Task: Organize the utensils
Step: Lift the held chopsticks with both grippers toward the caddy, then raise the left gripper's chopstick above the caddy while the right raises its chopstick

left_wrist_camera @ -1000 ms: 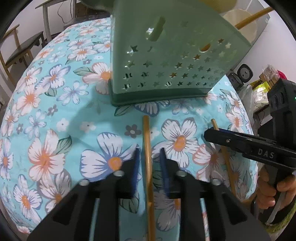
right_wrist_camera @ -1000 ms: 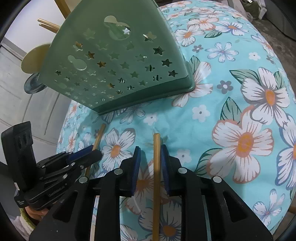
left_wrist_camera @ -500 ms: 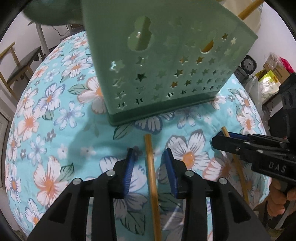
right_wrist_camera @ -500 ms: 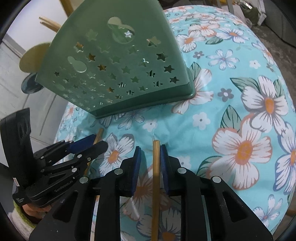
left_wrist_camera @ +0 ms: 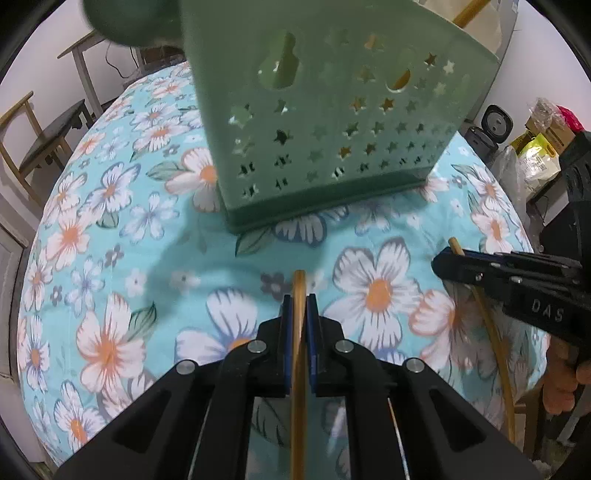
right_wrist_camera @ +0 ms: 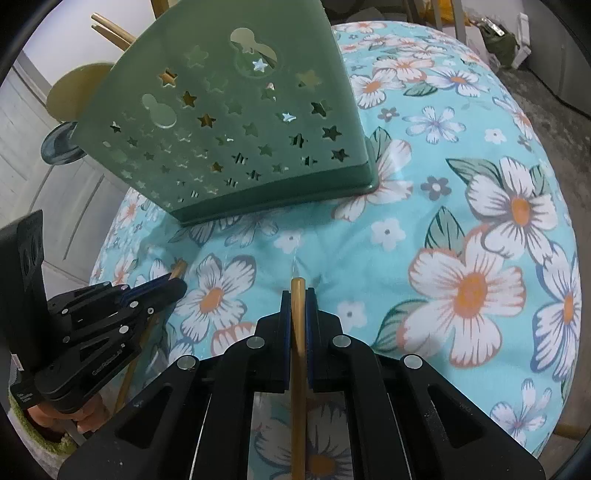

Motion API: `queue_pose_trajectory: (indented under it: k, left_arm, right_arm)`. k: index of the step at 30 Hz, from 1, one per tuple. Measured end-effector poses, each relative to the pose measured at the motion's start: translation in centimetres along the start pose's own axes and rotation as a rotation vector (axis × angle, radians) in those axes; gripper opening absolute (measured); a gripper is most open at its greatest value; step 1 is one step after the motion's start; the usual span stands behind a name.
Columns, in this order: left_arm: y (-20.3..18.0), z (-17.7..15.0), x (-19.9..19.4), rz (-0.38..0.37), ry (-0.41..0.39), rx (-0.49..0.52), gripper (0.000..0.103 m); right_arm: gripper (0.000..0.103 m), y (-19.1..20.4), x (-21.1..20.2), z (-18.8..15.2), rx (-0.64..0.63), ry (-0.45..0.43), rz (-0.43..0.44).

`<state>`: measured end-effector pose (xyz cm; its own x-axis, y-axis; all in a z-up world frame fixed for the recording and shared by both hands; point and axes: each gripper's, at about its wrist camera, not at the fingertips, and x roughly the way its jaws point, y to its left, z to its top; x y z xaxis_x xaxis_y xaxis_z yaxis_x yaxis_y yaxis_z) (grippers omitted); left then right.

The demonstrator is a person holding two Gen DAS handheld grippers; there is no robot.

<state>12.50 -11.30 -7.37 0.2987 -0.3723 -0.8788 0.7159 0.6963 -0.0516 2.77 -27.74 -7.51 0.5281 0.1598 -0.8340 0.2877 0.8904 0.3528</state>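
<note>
A wooden chopstick (left_wrist_camera: 298, 406) lies lengthwise on the floral tablecloth (left_wrist_camera: 110, 221). My left gripper (left_wrist_camera: 299, 301) is shut on it near its far end, its jaws closing until the blue pads press both sides. The right gripper (right_wrist_camera: 298, 295) is closing the same way, shut on a second chopstick (right_wrist_camera: 297, 424). Each gripper shows in the other's view, the right gripper (left_wrist_camera: 441, 264) and the left gripper (right_wrist_camera: 179, 286), side by side. A green star-punched utensil holder (left_wrist_camera: 332, 129) stands just beyond both tips, also seen as the holder (right_wrist_camera: 240, 129).
Chopstick ends (right_wrist_camera: 110, 27) and round spoon heads (right_wrist_camera: 74, 85) stick out of the holder's top. The round table's edge drops off close on both sides. A wooden chair (left_wrist_camera: 48, 136) stands at the left and bags (left_wrist_camera: 535, 147) at the right. A hand (left_wrist_camera: 565, 384) holds the right gripper.
Both grippers stood open astride their chopsticks before. Now each pair of jaws has closed onto its stick. The hands have barely shifted and the holder looms slightly nearer.
</note>
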Motion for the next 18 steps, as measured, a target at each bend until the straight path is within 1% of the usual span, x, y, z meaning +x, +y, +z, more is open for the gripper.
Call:
queue_pose_trajectory:
  k: [3,8,13,18]
  left_arm:
    - [0.1,-0.9,-0.4,-0.004,0.012,0.011,0.006]
    - [-0.1,-0.7,0.2,0.004,0.032,0.032,0.006]
    - [-1.2,-0.3,0.4,0.054,0.031,0.096,0.006]
    - [-1.5,-0.1,0.6,0.069,0.027,0.097,0.006]
  right_arm:
    - [0.005,-0.1,-0.2,0.0,0.001,0.012,0.007]
    - [0.005,-0.2,-0.3,0.1,-0.016,0.027,-0.003]
    - [0.006,1.0,0.5,0.0,-0.039,0.025,-0.025]
    - [0.005,1.6,0.9,0.0,-0.047,0.023,-0.033]
